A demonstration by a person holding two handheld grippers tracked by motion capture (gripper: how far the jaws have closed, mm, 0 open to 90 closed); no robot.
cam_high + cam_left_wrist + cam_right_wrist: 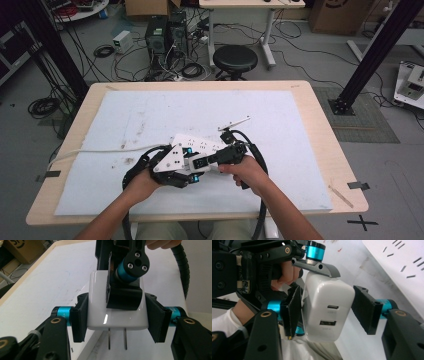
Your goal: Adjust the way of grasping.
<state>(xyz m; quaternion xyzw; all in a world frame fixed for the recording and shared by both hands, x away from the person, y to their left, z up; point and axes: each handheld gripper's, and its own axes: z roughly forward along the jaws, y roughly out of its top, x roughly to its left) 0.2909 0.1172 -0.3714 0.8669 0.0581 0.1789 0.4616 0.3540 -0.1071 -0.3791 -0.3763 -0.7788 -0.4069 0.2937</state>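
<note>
- Low in the centre of the high view, a person's two forearms rise from the bottom edge and converge, the left hand and right hand each wrapped around a gripper handle above a white mat on the wooden table.
- The left gripper is clamped on a white wall charger; in the left gripper view both black pads press its glossy sides, and its two metal prongs point toward the bottom of the frame.
- The right gripper sits around the same charger from the opposite end. In the right gripper view its left pad touches the charger's side, while a narrow gap shows between the charger and the right pad, so the jaws stand slightly released.
- Two ports on the charger's end face look toward the right gripper's camera.
- A white power strip lies on the mat just beyond the grippers, its pale cord running to the table's left edge.
- A black stool stands on the floor at upper centre.
</note>
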